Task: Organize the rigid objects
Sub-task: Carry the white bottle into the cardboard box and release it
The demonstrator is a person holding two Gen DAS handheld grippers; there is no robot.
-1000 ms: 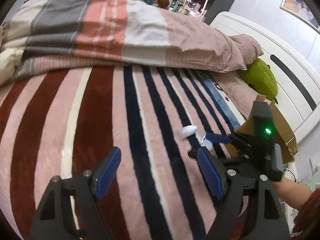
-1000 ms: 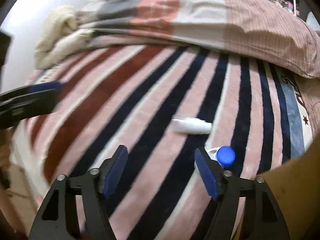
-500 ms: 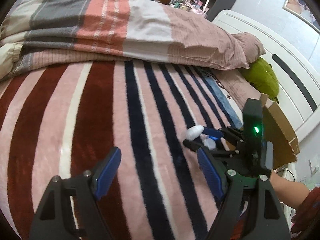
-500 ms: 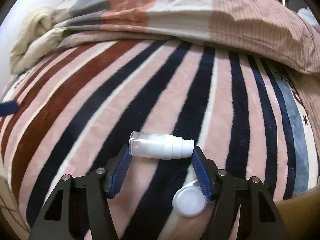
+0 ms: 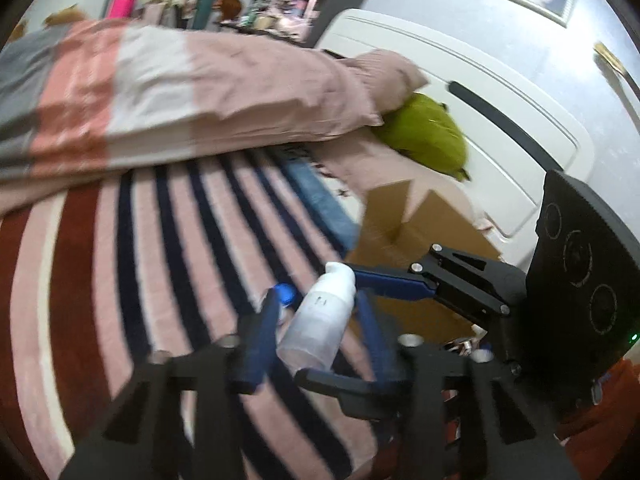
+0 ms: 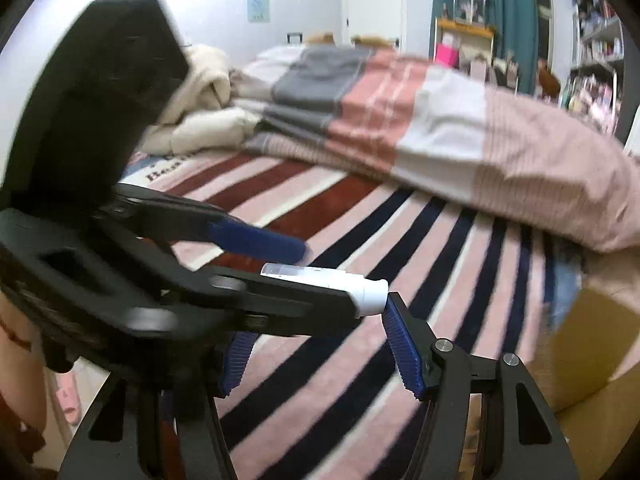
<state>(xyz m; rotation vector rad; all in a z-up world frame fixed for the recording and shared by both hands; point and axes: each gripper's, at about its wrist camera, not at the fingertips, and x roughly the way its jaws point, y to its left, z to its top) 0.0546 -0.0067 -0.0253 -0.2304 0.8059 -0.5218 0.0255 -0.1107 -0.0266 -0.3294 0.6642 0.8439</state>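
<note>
A white pump bottle hangs above the striped blanket, pinched end to end by my right gripper: one blue pad on its cap, the other finger at its base. My right gripper is shut on the pump bottle. My left gripper straddles the same bottle's sides and its jaws are closing. A thin gap still shows beside the left pad. From the right wrist, the left gripper crosses in front. A small blue-capped bottle lies on the blanket behind.
An open cardboard box sits at the bed's right edge, and the right wrist view also shows the cardboard box. A folded duvet fills the far side. A green cushion rests against the white headboard.
The right gripper has lifted the pump bottle off the blanket. Both grippers have risen and swung right towards the box. The left jaws have narrowed from wide open to close around the bottle.
</note>
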